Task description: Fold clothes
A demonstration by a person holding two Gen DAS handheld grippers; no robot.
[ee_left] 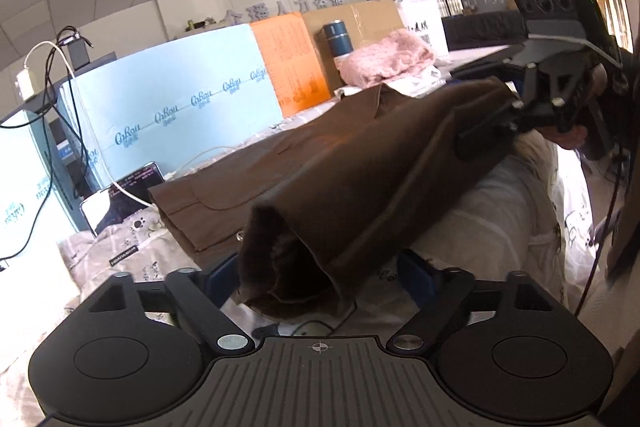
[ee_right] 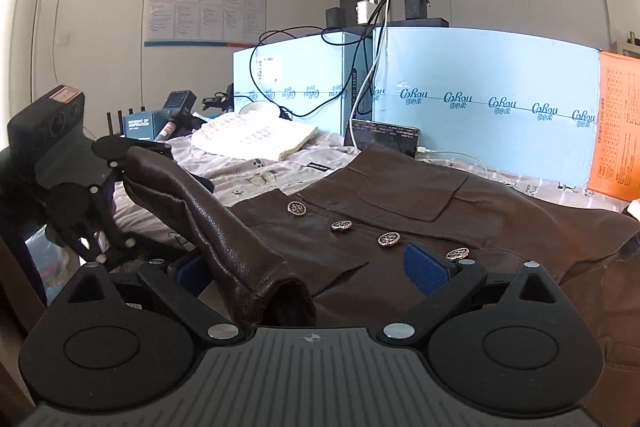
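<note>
Across the patterned bedsheet (ee_right: 256,171) lay the brown jacket (ee_right: 420,211), buttoned front up, before the blue foam boards (ee_right: 480,87). One sleeve (ee_left: 320,211) rose between my two tools. My left gripper (ee_left: 316,279) stood half-wide around the cuff; whether its pads pressed I could not tell. My right gripper (ee_right: 312,267) bracketed the sleeve's other end, its right pad clear of the leather.

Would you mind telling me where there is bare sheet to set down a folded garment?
Free: the printed sheet between the white knit cloth and the brown jacket. Crowded: along the blue boxes, where a phone and white cable lie.
</note>
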